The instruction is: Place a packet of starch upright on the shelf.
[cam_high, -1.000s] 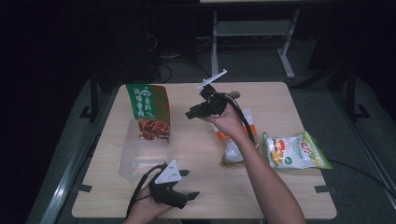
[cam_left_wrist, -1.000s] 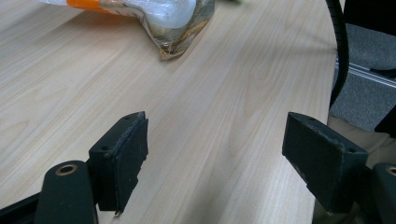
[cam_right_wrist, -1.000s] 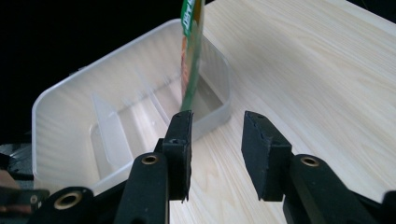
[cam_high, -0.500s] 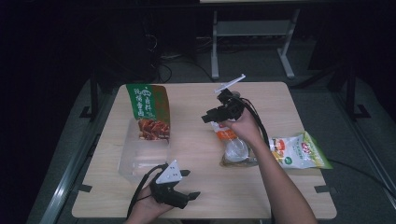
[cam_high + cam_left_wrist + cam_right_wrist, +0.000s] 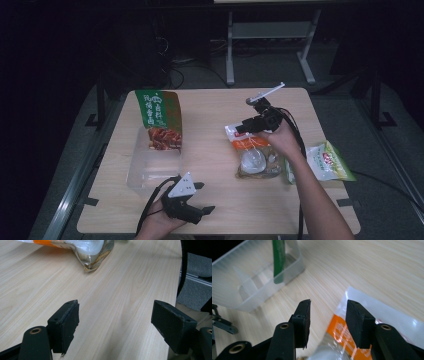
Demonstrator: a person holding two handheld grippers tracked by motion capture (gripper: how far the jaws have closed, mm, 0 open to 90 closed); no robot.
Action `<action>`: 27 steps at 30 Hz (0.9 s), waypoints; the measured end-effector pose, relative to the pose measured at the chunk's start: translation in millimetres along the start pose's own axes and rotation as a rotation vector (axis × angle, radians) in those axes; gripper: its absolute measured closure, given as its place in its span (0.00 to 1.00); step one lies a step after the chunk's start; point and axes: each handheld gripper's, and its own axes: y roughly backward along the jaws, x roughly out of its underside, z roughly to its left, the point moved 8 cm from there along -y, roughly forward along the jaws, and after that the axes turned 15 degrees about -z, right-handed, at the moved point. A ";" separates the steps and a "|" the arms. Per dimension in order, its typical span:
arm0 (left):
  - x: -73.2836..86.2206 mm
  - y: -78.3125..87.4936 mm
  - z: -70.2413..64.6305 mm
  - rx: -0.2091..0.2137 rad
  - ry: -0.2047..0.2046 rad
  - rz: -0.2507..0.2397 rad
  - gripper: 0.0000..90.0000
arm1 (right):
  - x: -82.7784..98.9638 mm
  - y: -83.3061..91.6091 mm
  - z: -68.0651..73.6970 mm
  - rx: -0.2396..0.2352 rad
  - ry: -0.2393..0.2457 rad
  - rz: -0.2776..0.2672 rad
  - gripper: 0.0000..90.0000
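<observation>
A clear food packet with an orange label (image 5: 255,152) (image 5: 338,331) lies flat on the wooden table (image 5: 210,150), right of centre. My right gripper (image 5: 241,128) (image 5: 328,305) hovers over the packet's far end, pointing left. Its jaws have just been opening and stand apart, with nothing pressed between the pads. My left gripper (image 5: 204,199) (image 5: 115,312) rests at the table's near edge, open and empty, with the packet's corner (image 5: 92,252) ahead of it. A green and brown snack bag (image 5: 159,119) (image 5: 279,260) stands upright in a clear plastic bin (image 5: 150,167) (image 5: 257,290).
A green and white packet (image 5: 327,161) lies near the table's right edge, beside my right forearm. Bare wood runs between the bin and the orange-label packet. The floor beyond the table is dark, with a metal stand at the back.
My right hand has moved rightwards from the table's middle to above the orange-label packet, uncovering the green and white packet. The left hand has stayed still.
</observation>
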 end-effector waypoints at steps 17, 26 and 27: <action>1.1 -1.7 -0.1 -0.006 0.003 0.004 0.25 | 38.3 28.8 -32.7 0.076 -0.057 0.047 0.56; 1.3 -3.2 0.8 -0.007 0.004 0.003 0.25 | 59.4 36.4 -52.8 0.126 -0.087 0.074 0.55; 1.3 -3.4 0.9 -0.007 0.004 0.003 0.25 | 60.9 36.1 -53.9 0.132 -0.096 0.077 0.55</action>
